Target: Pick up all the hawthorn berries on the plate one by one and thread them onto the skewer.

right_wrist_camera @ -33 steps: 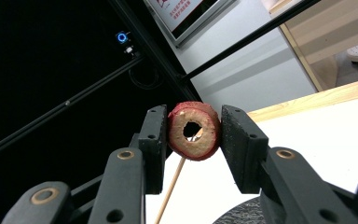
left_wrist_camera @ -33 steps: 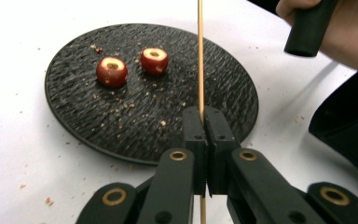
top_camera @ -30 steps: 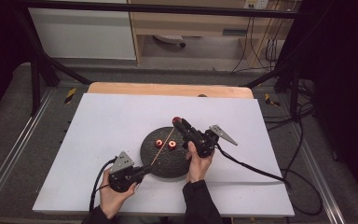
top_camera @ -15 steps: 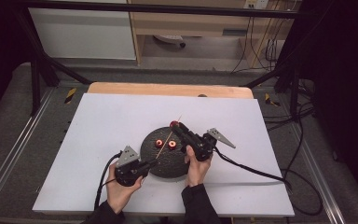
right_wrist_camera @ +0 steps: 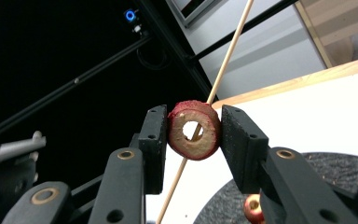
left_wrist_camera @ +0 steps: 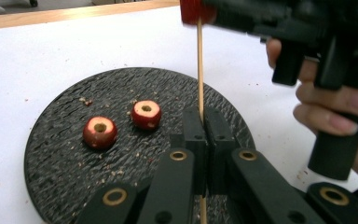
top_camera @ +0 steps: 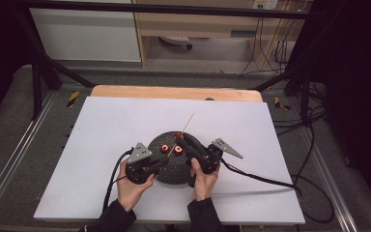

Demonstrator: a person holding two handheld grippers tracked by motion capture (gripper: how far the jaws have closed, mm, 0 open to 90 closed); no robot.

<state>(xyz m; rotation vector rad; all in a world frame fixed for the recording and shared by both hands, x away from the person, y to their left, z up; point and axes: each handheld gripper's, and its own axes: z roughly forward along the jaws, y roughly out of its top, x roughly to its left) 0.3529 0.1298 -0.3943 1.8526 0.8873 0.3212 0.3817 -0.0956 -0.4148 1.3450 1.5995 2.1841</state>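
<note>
Looks like a lab or a recording setup, not somebody's kitchen. The table [top_camera: 101, 145] is wrapped in a plain white sheet and sits inside a black metal frame [top_camera: 38, 72] with rails, with loose cables [top_camera: 314, 145] on the grey carpet [top_camera: 9, 111] beside it. Yellow-black hazard tape [top_camera: 72, 98] marks the floor, and a wall socket [top_camera: 264, 4] sits behind office-style light wood cabinets [top_camera: 193, 24].

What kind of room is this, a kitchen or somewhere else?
Probably a lab or workshop set up for recording, not a kitchen. The white table stands inside a black metal frame, cables trail across the grey floor, and a person works with a hand-held gripper in each hand over a black plate.
</note>
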